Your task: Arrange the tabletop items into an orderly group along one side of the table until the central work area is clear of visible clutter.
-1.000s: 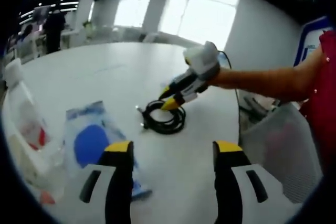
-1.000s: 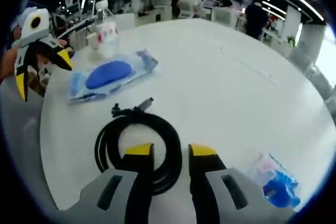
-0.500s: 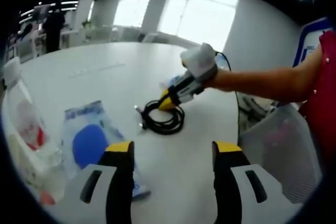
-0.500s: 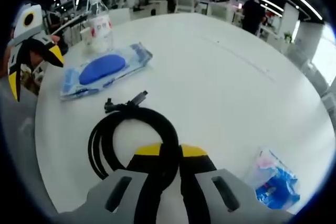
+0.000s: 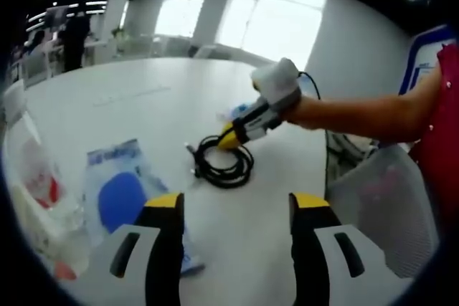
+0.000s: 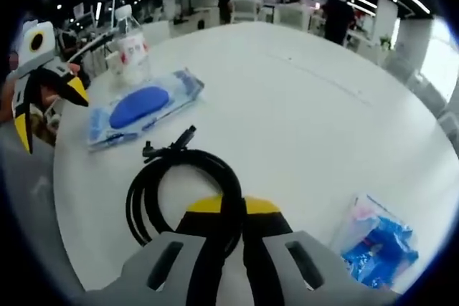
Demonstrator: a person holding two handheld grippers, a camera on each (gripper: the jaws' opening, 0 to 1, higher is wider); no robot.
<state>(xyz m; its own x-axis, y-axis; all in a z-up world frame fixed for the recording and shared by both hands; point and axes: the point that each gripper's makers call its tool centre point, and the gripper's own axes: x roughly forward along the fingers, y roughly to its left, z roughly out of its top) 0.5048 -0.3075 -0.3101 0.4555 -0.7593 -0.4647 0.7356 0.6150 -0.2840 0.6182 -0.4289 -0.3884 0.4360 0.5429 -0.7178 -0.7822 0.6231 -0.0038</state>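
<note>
Right gripper view, from the cable coil [image 6: 183,191]: left gripper [image 6: 32,98] far left off the counter [image 6: 301,98] edge, jaws spread; 1 bottle [image 6: 131,48] and 1 blue-oval pouch [image 6: 143,105] beyond-left; right gripper [image 6: 231,209] jaws pinch the coil; 1 blue packet [image 6: 376,245] right; bare counter beyond

Bright window glare, soft fisheye blur
</note>
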